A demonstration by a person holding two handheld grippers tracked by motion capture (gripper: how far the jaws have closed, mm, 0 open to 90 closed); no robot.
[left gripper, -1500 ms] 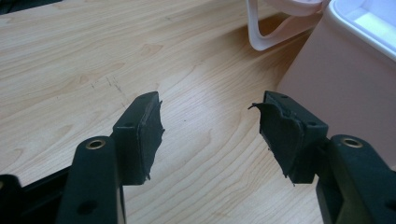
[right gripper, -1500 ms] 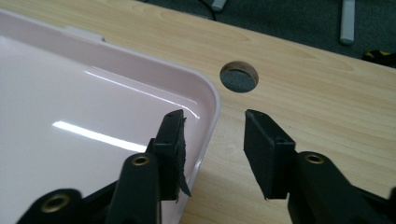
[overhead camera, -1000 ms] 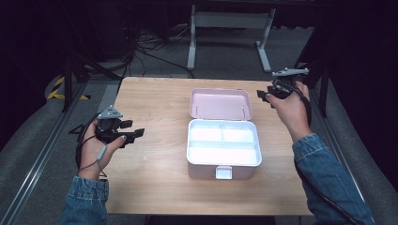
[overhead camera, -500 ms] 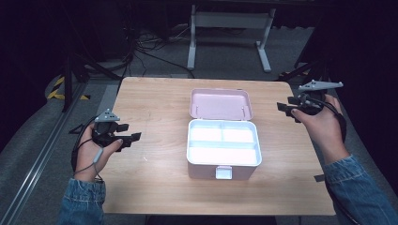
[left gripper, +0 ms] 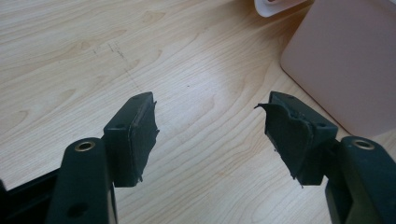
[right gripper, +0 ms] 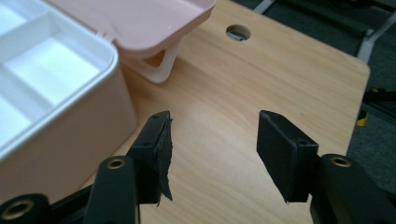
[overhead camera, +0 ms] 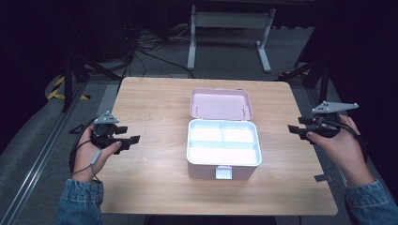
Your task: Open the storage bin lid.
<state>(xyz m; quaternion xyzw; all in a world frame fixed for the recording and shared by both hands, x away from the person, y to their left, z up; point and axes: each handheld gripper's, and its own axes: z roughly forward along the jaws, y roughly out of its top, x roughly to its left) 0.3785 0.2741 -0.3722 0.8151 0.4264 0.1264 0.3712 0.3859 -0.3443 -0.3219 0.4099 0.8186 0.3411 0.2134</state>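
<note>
The wooden bench (overhead camera: 155, 108) takes up the middle of the high view, its light grain bare apart from one thing. Near its far right corner, in the right gripper view, a round cable hole (right gripper: 237, 32) is cut through the top.

At the centre of the bench stands a pink storage box (overhead camera: 224, 149) with its lid (overhead camera: 220, 104) swung fully open and lying back flat behind the body, toward the far edge. The inside is white and divided into compartments: two side by side at the back and one long one across the front, all bare. A small white latch (overhead camera: 223, 172) hangs at the middle of the front wall, facing the person. In the right gripper view a pale carrying handle (right gripper: 161, 65) shows beneath the edge of the opened lid.

The person's forearms, in denim sleeves (overhead camera: 80, 201), come in from the near edge on either side of the box.

The left hand-held gripper (overhead camera: 130, 139) hovers over the left part of the bench, well apart from the box, pointing toward it. Its jaws stand wide with nothing between them; in the left gripper view (left gripper: 208, 133) only bare wood lies in the gap, and the pink side of the box sits off to the upper right. The rubber pad (left gripper: 287, 135) on one jaw is torn and ragged at its edge.

The right hand-held gripper (overhead camera: 299, 131) is held at the right edge of the bench, also clear of the box and aimed at it. Its jaws are likewise wide and hold nothing (right gripper: 212, 154), with the box's corner just to their left in its own view.
</note>
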